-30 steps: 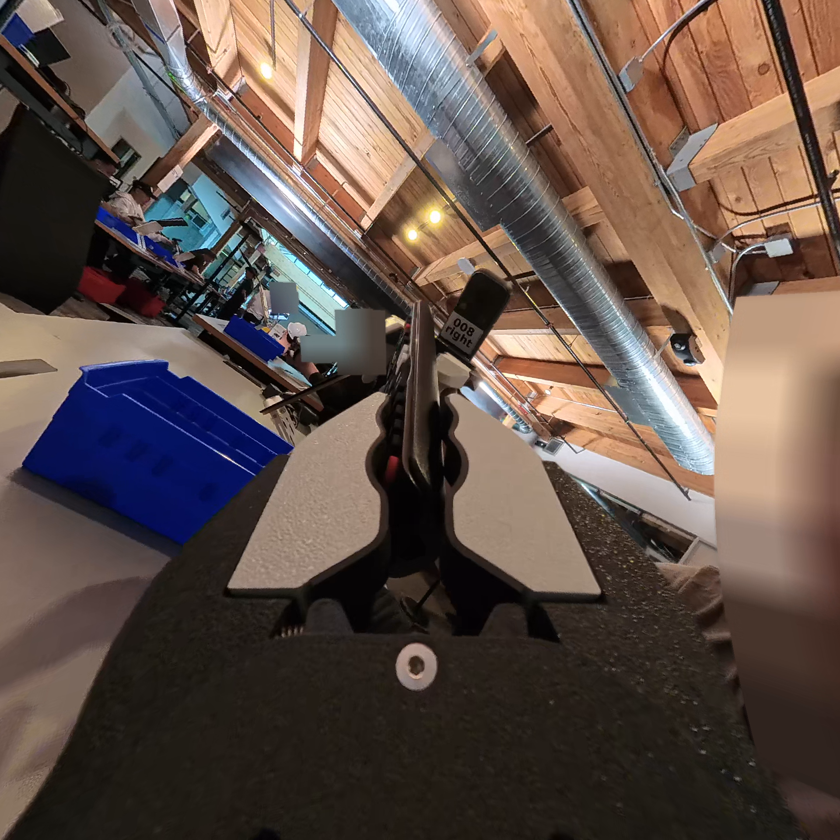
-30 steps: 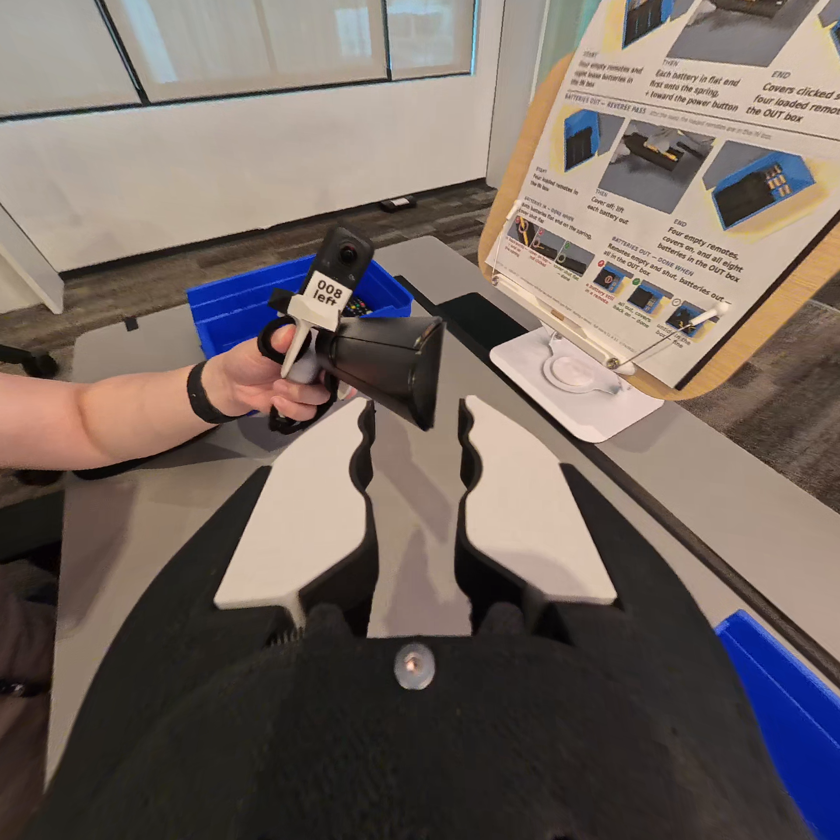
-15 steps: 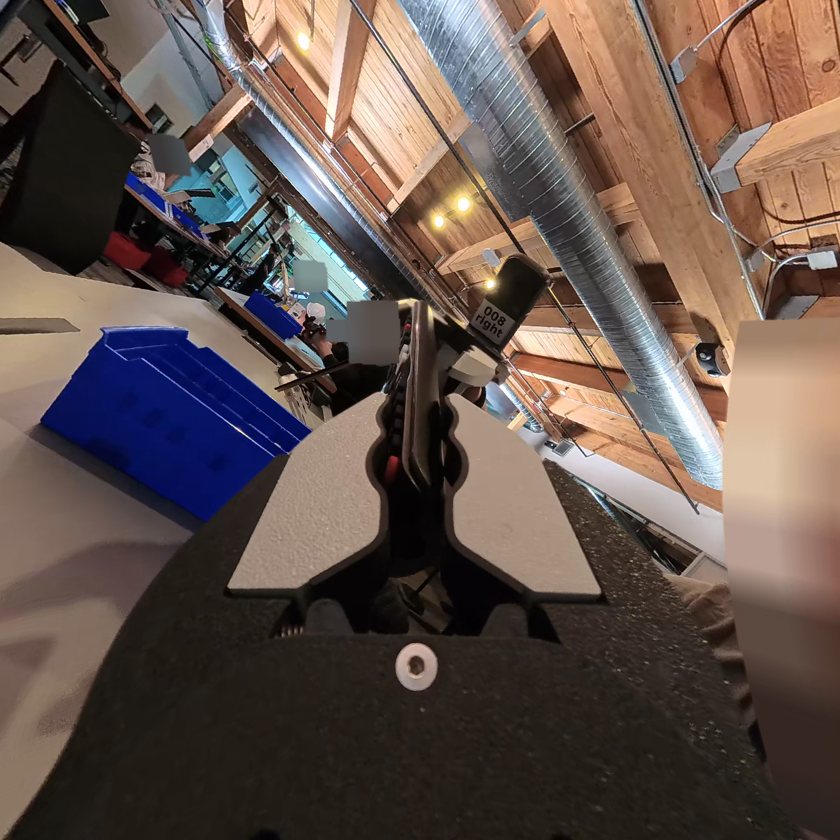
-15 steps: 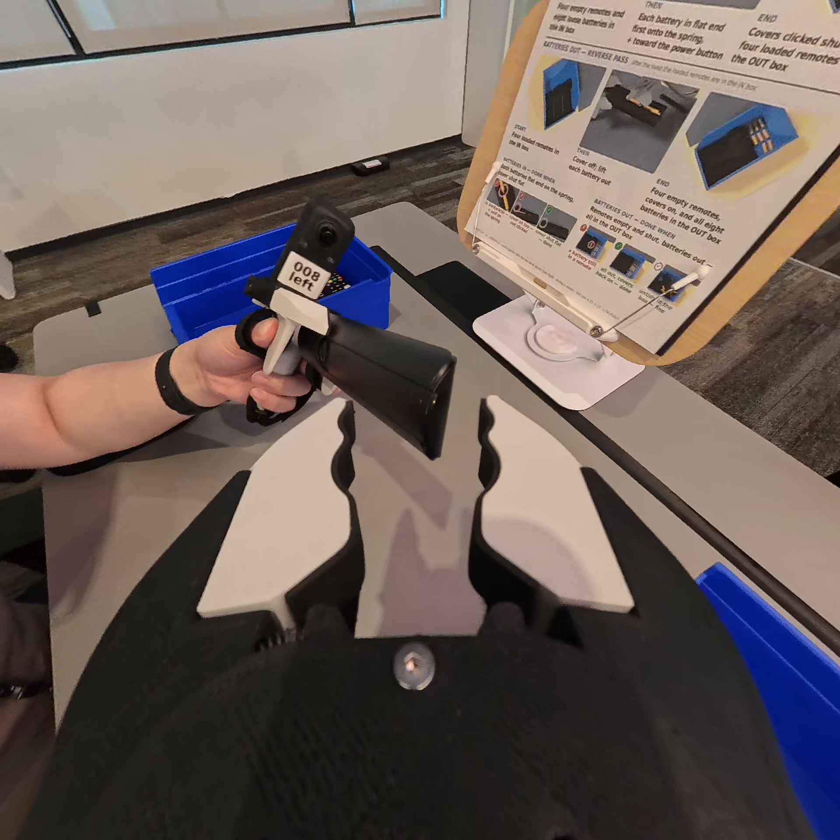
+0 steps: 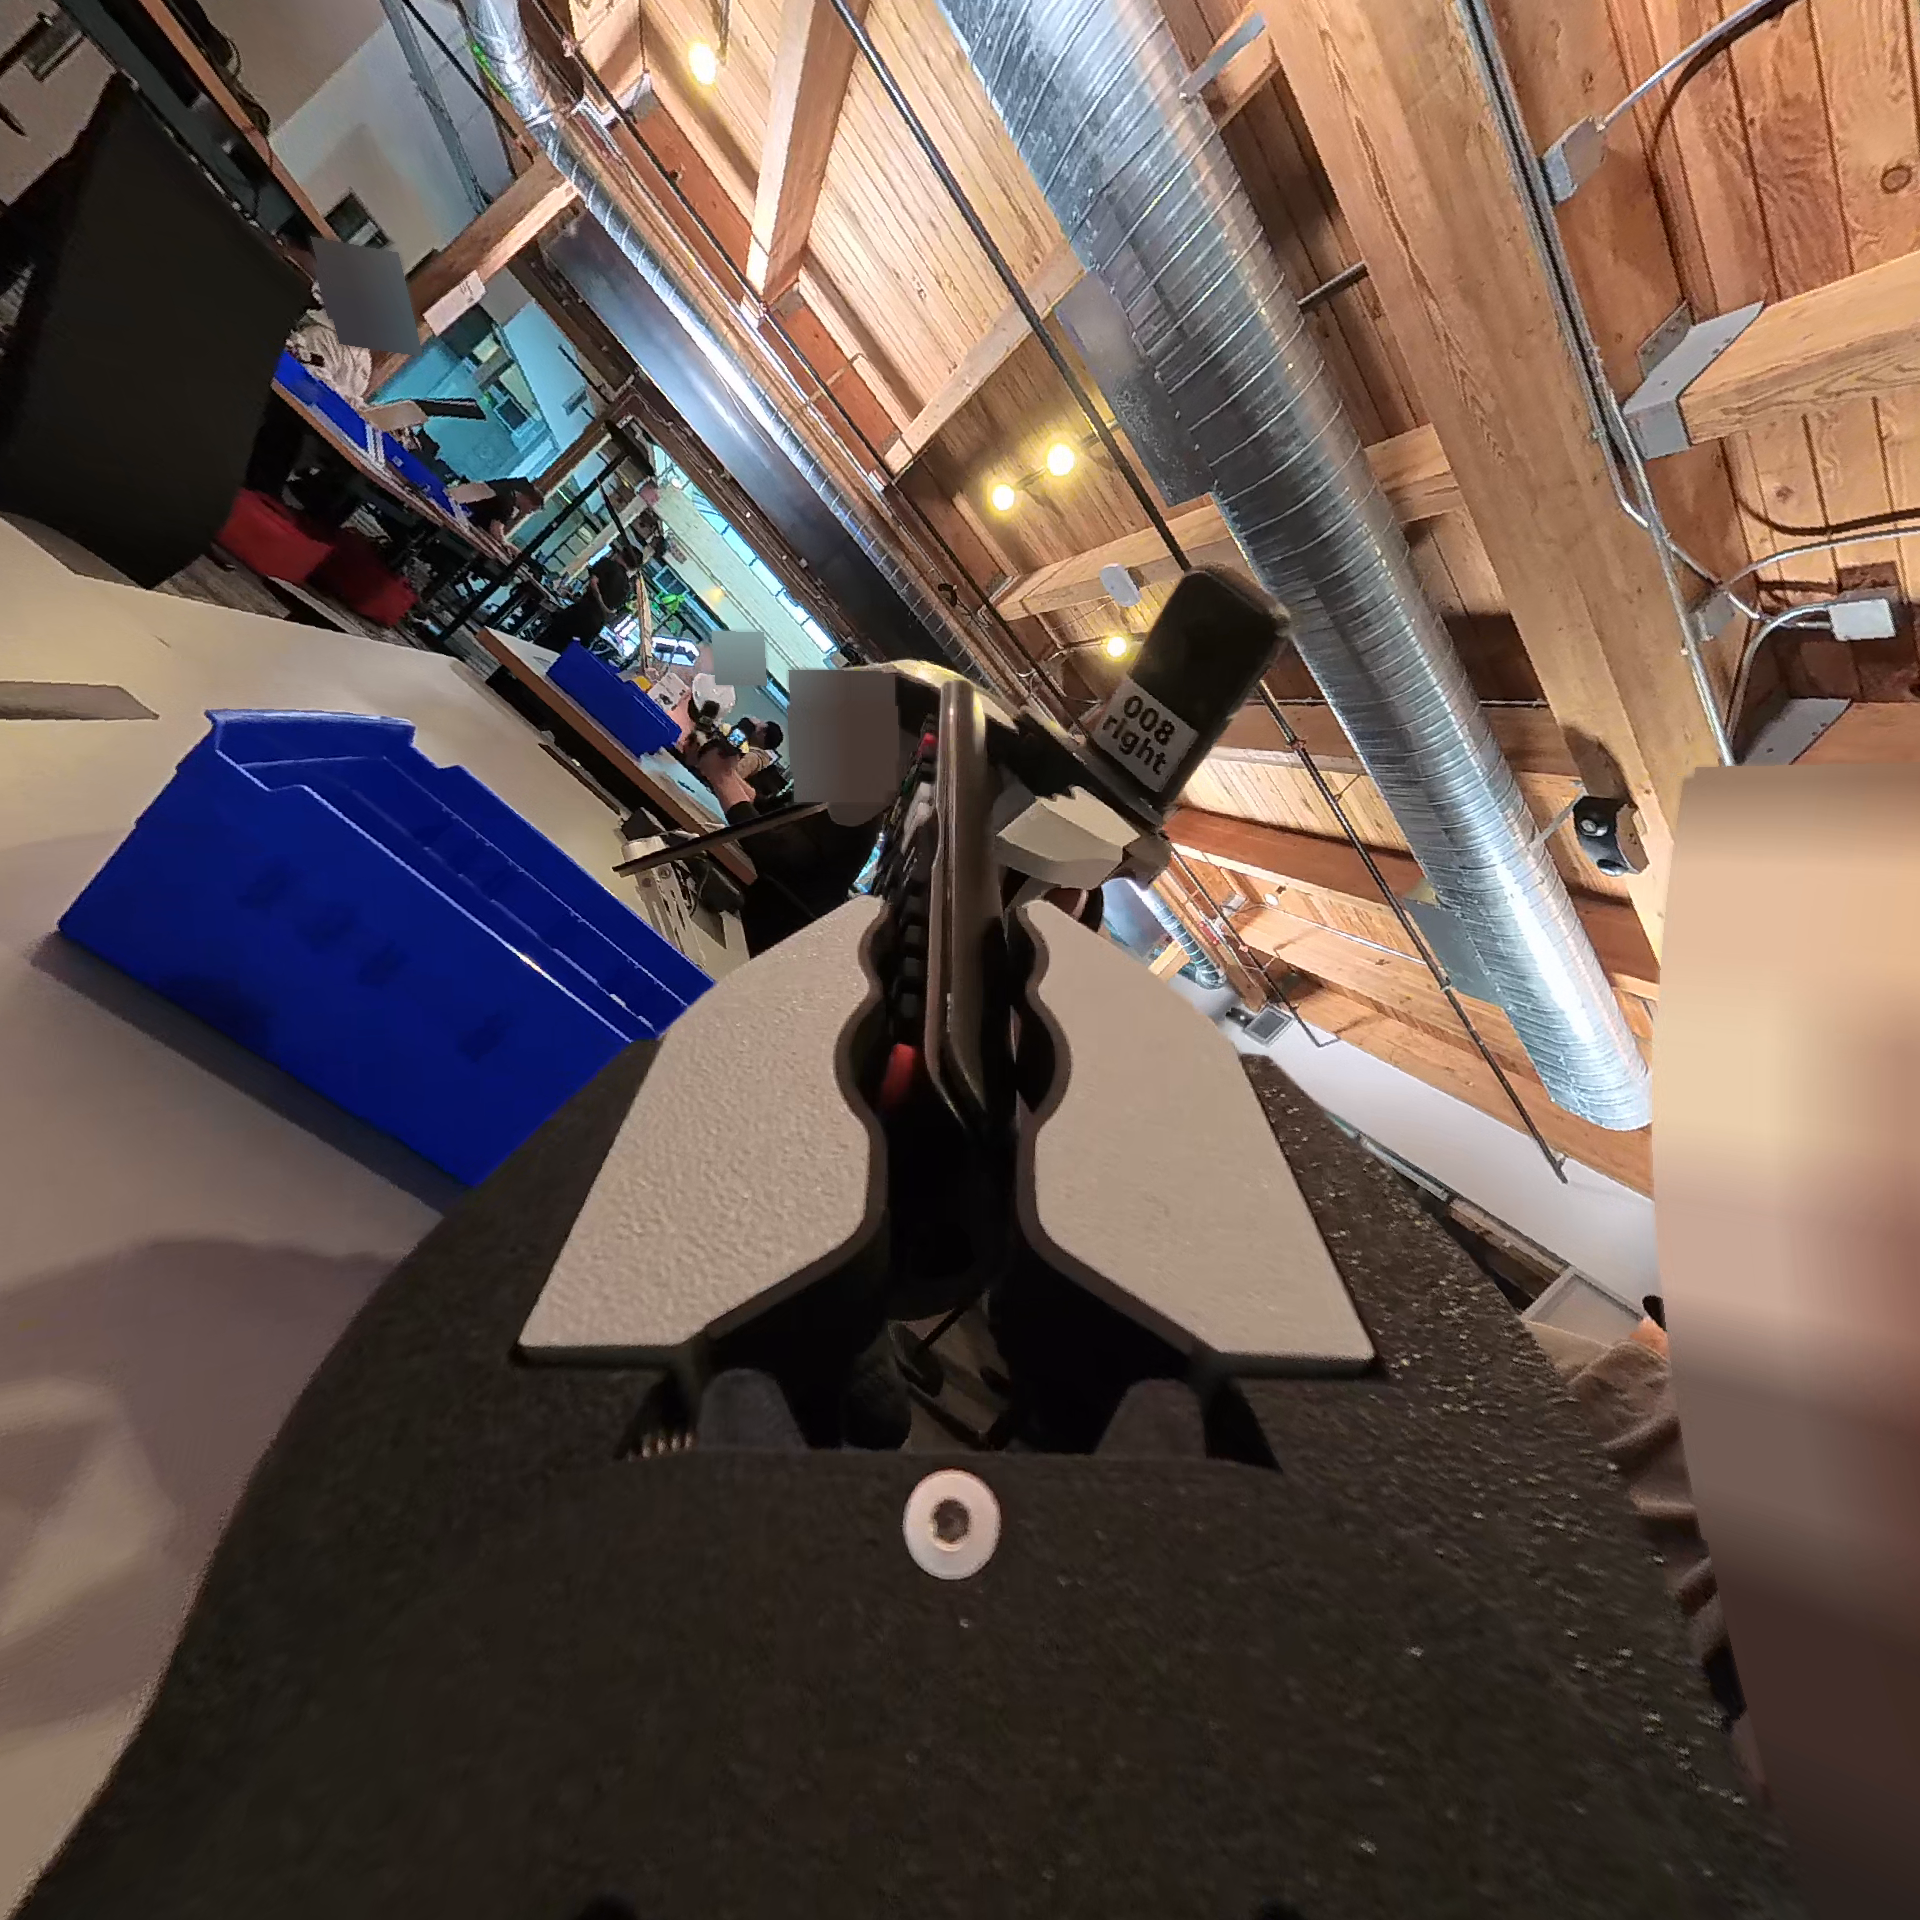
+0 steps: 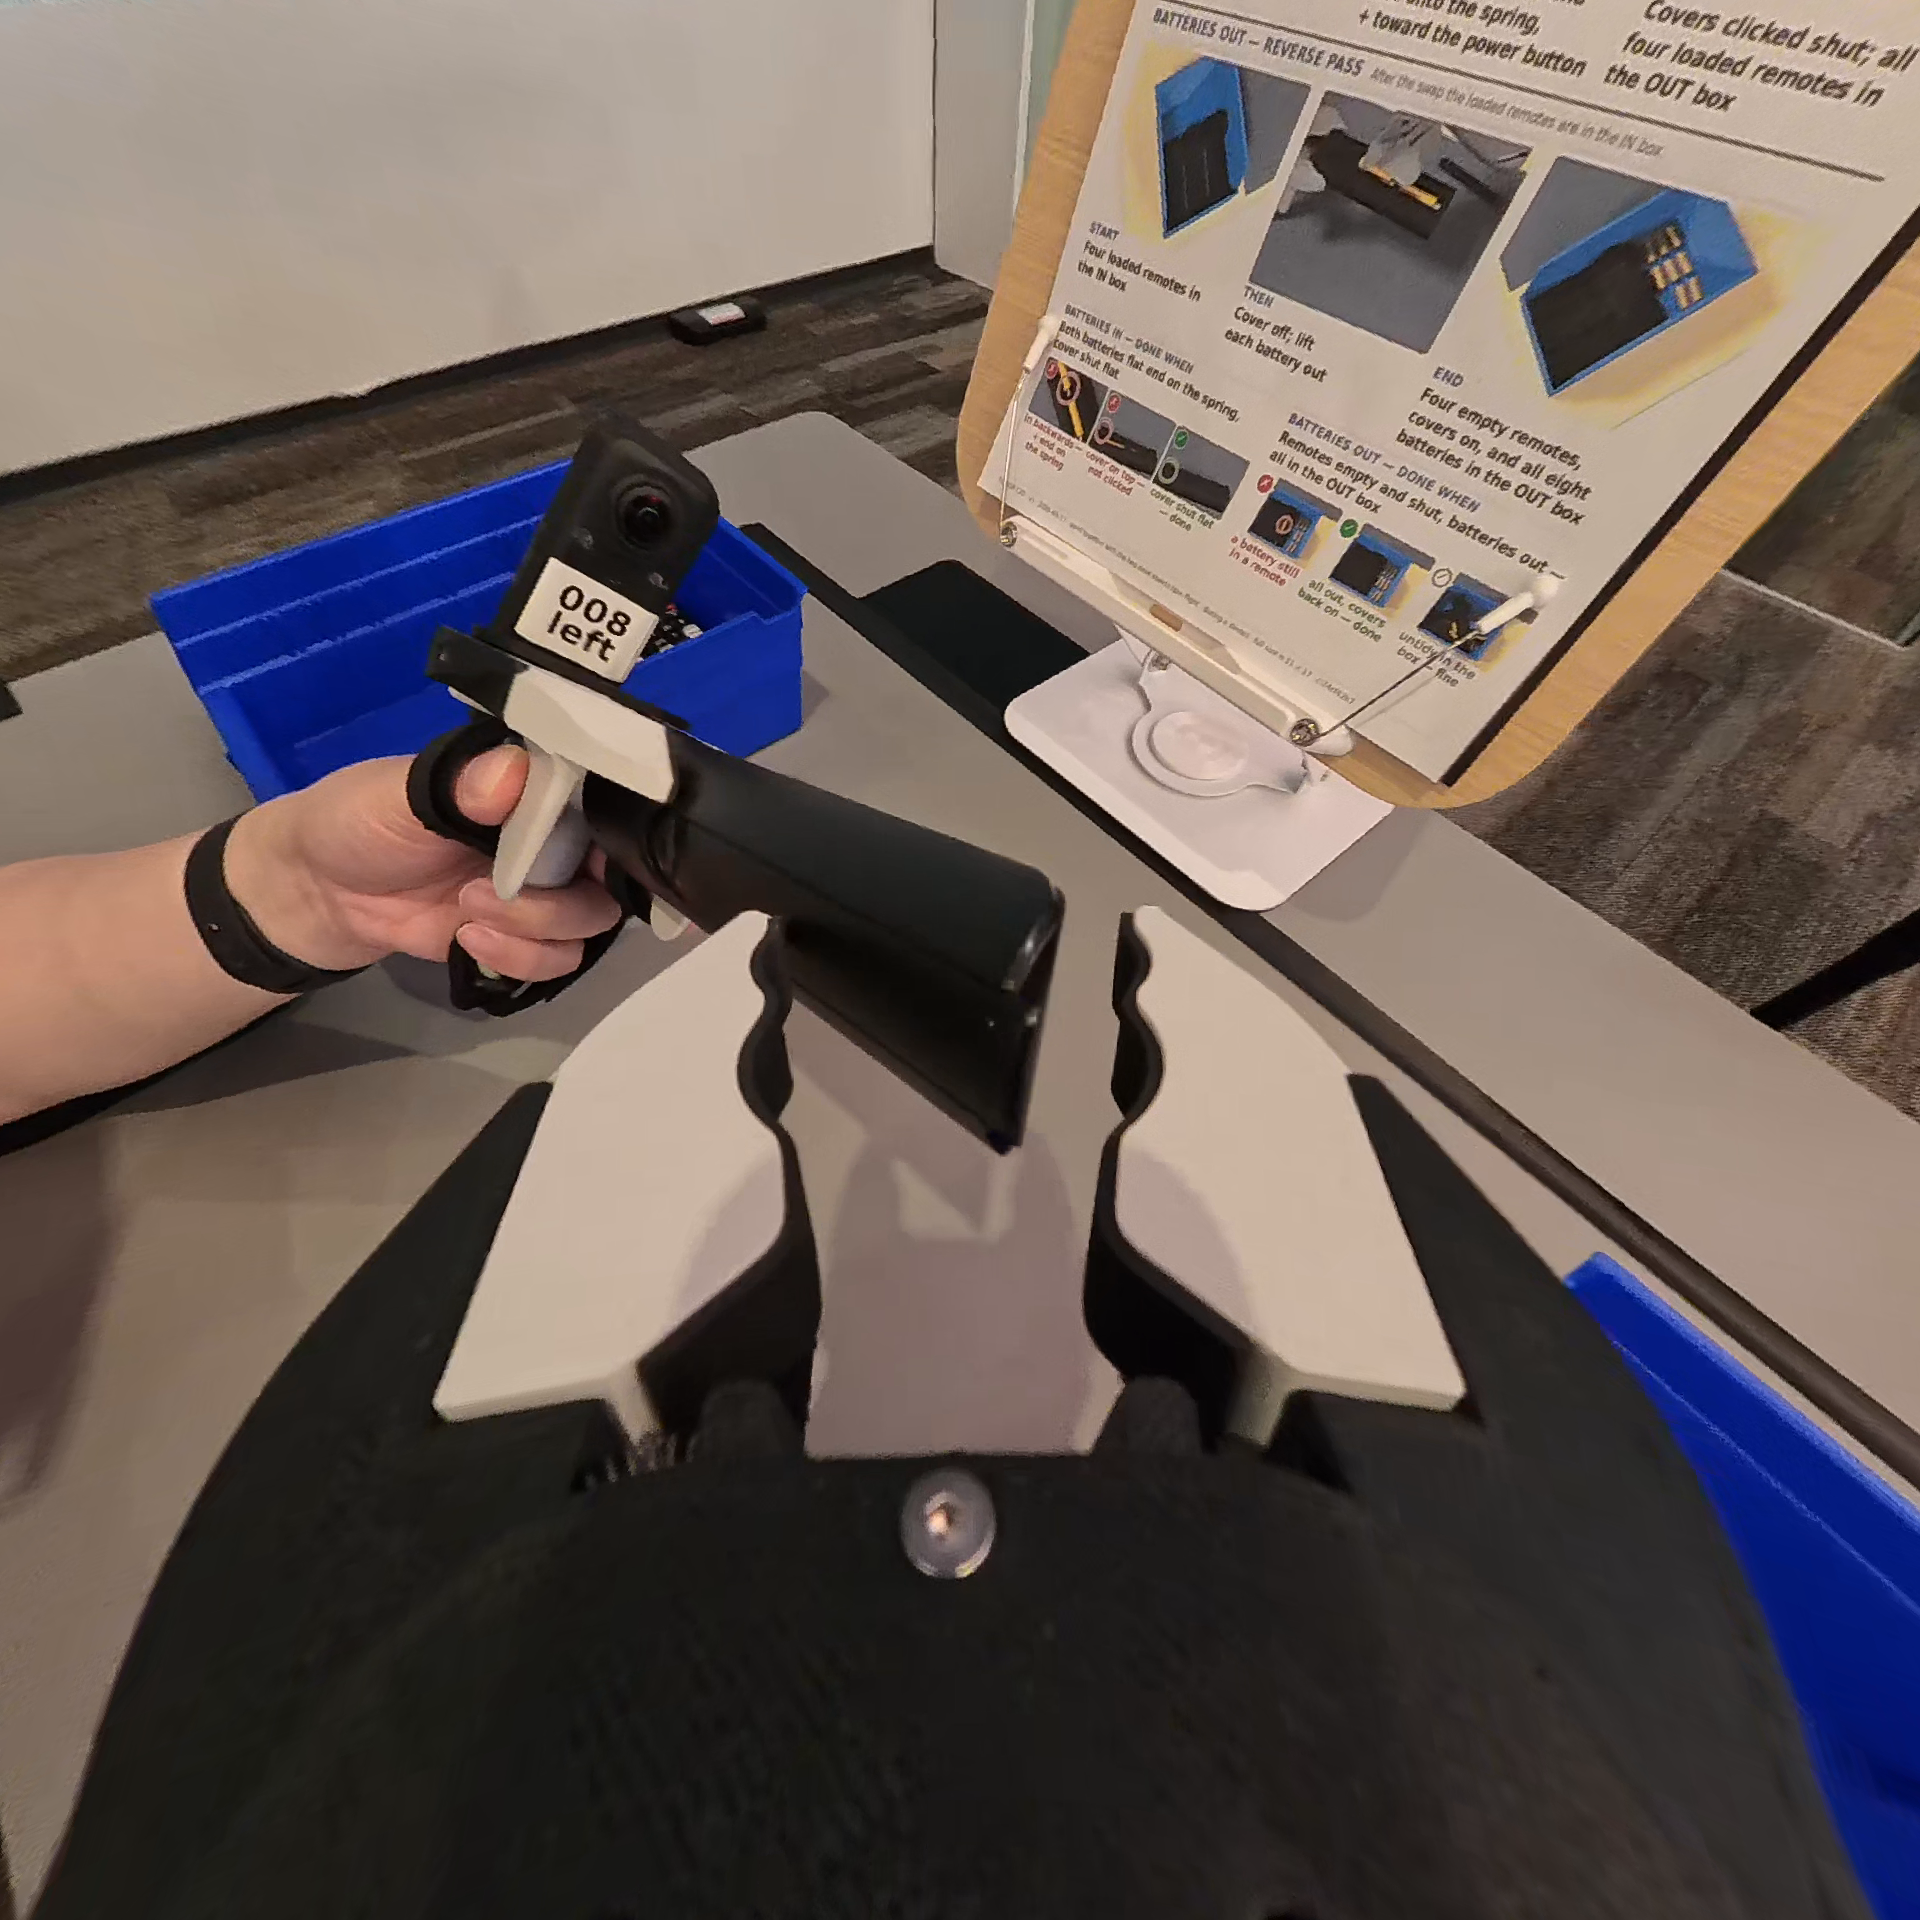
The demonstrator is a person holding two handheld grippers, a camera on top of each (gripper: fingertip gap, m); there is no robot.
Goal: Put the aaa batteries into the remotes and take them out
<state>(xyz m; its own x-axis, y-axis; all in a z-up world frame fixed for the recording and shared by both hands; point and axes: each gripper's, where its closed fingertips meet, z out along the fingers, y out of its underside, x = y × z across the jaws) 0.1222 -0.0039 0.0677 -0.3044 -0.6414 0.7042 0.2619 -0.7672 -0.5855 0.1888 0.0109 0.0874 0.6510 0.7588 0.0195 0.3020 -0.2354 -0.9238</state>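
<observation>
Left tool (image 5: 951, 935) clamped on black remote (image 5: 961, 914), edge-on between its fingers; right tool (image 6: 945, 1023) wide open, empty, facing it.

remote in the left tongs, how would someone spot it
On the grey table, find the hand holding the left tongs, shut on the remote. It is the thin black slab held edge-on in the air, not lying in the blue bin.
</observation>
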